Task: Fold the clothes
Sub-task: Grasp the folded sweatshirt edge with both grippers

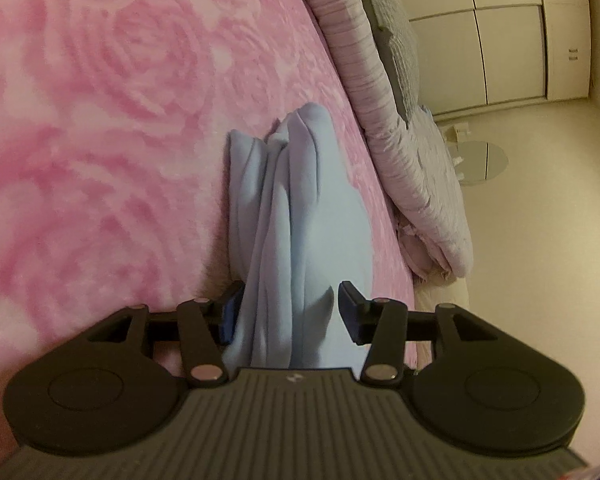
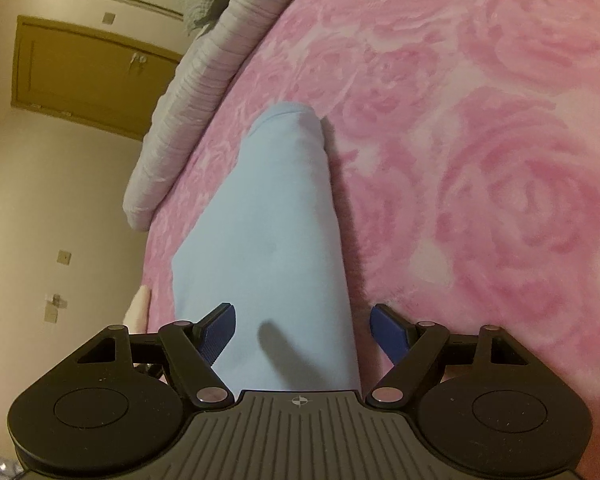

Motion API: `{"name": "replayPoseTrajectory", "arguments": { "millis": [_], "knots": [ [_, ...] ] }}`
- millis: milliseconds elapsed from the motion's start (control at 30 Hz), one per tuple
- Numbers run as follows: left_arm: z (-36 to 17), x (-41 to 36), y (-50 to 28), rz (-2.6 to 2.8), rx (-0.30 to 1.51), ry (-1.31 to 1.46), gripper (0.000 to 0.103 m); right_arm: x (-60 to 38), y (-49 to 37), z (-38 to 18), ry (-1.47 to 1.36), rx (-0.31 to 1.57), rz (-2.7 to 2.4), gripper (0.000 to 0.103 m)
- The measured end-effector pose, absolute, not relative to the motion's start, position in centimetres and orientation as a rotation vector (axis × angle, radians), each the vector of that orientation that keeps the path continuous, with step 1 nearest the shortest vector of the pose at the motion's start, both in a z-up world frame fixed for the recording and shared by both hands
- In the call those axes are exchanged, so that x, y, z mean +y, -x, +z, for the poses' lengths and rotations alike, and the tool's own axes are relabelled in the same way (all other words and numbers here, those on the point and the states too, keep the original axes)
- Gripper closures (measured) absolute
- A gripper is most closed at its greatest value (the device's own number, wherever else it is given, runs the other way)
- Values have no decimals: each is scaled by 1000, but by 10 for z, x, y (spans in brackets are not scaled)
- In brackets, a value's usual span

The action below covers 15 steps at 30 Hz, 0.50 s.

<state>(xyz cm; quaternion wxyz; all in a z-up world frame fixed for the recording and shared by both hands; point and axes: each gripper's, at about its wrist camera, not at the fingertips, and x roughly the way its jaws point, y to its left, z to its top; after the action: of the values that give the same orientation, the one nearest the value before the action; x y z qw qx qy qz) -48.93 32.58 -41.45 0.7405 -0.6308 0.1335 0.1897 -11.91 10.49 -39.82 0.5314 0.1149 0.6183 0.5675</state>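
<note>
A pale blue garment (image 1: 296, 216), bunched into long folds, is stretched lengthwise away from both wide-spread tongs, left (image 1: 290, 312) and right (image 2: 302, 332), across the pink rose-patterned bed (image 1: 100, 120).

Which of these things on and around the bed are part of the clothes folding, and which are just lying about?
Part of the job:
- light blue garment
- left gripper, open around it
- right gripper, open around it
- pink rose blanket it lies on

Just lying about:
- rolled striped quilt
- grey pillow
- wardrobe
- wooden door
</note>
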Motion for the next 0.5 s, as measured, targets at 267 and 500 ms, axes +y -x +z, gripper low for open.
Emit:
{"name": "replayPoseTrajectory", "arguments": {
  "millis": [267, 500],
  "knots": [
    [-413, 334, 468, 392, 359, 1344, 61, 133, 121, -409, -266, 1504, 1421, 35],
    [-416, 339, 454, 361, 381, 1325, 70, 137, 119, -423, -312, 1523, 1451, 47]
  ]
}}
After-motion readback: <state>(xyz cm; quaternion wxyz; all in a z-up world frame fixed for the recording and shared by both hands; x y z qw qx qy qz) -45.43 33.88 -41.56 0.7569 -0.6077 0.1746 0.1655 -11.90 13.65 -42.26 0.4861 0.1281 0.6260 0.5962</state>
